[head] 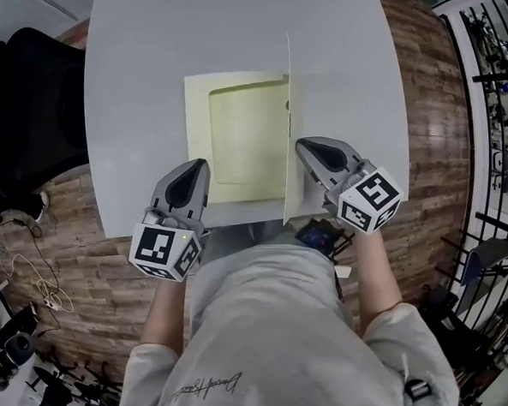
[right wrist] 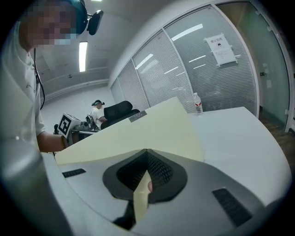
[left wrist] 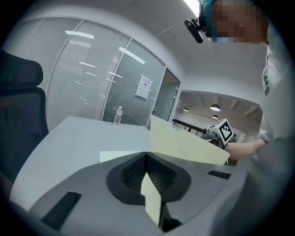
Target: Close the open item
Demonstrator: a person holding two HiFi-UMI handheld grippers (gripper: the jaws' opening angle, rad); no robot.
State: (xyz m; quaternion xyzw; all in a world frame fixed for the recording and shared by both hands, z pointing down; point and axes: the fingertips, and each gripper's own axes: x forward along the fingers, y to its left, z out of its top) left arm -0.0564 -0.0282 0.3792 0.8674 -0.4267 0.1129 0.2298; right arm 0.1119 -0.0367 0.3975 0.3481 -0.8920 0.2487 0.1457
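Two pinches on thin pale-yellow folder (head: 242, 143): left hand-held gripper (head: 197, 166), right hand-held gripper (head: 304, 145).

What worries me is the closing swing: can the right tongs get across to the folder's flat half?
Probably yes. The right tongs are shut on the upright cover beside the flat half, and only the left tongs stand there, pinching its near left edge.

My left claw (head: 200, 165) and right claw (head: 303, 144) are smooth grey shells with black ribbed insets. Behind them sit the left cube (head: 164, 250) and right cube (head: 371, 201), white with black square markers. I wear a light grey short-sleeved T-shirt (head: 261, 326) with dark script lettering (head: 205, 385).
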